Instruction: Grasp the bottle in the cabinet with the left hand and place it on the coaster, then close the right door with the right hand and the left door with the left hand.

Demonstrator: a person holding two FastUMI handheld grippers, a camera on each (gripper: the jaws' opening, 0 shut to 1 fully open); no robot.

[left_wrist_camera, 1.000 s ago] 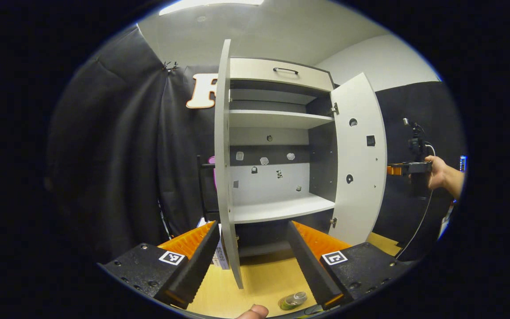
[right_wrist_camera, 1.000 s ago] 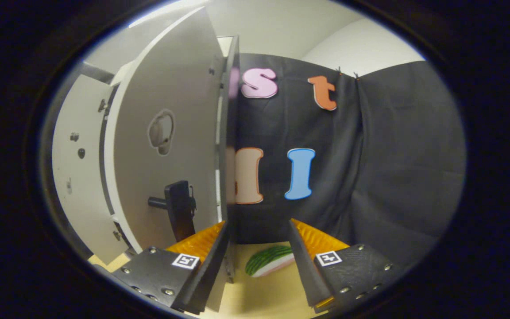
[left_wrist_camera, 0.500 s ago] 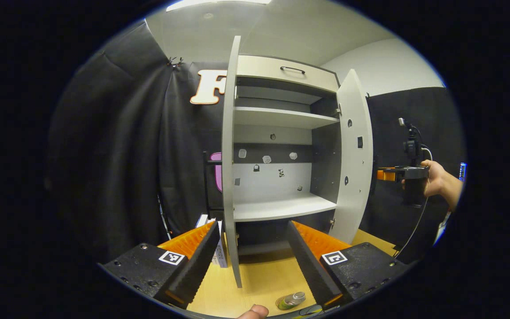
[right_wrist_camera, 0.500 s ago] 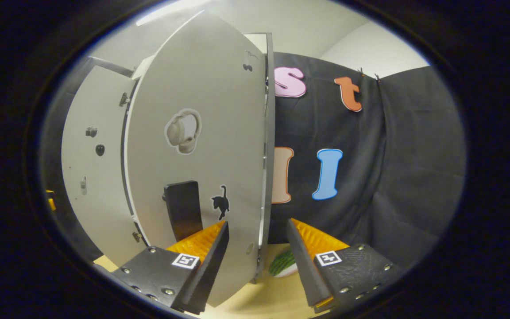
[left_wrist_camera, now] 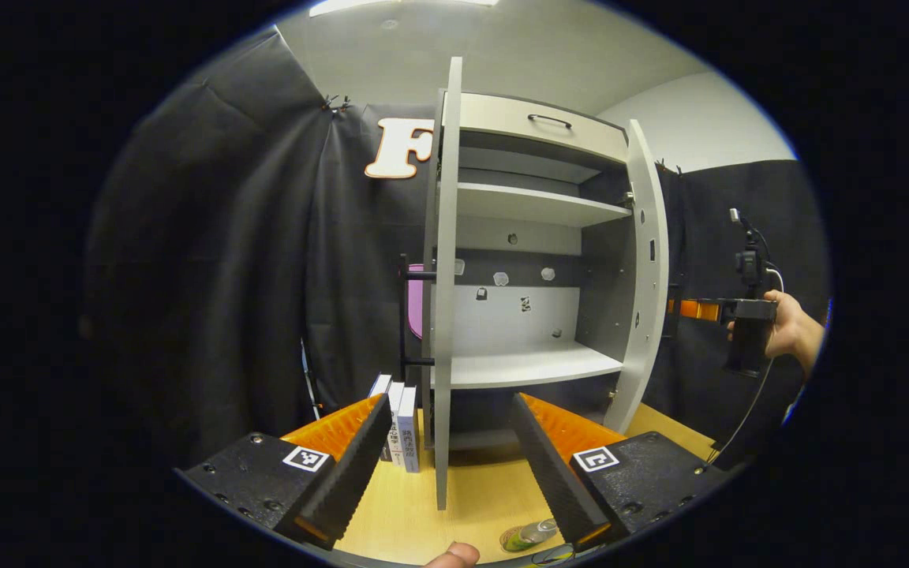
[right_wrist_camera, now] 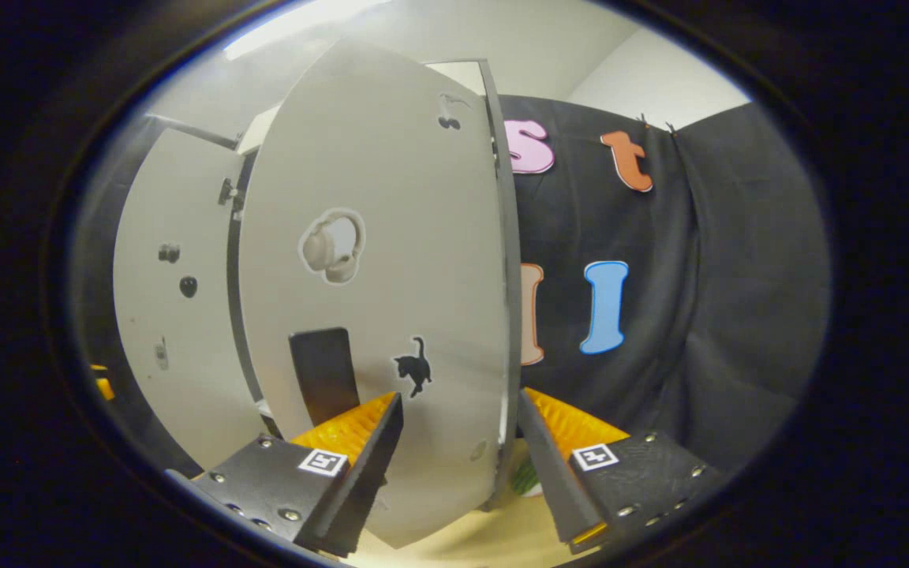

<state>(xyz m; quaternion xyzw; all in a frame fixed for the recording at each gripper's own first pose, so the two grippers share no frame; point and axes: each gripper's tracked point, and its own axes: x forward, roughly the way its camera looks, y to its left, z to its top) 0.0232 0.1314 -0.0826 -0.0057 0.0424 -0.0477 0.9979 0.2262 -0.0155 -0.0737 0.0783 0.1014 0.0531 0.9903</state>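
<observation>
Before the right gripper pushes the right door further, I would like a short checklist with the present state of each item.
1. Bottle out of the cabinet, on the table: ok. On the coaster: cannot tell.
2. Shelves free of things in the door's path: ok.
3. Right door partly swung in, not yet shut: not ok.
4. Right gripper open, at the door's outer face: ok; contact cannot tell.
5. Left door wide open, edge-on: not ok yet.
6. Left gripper open, holding nothing: ok.
</observation>
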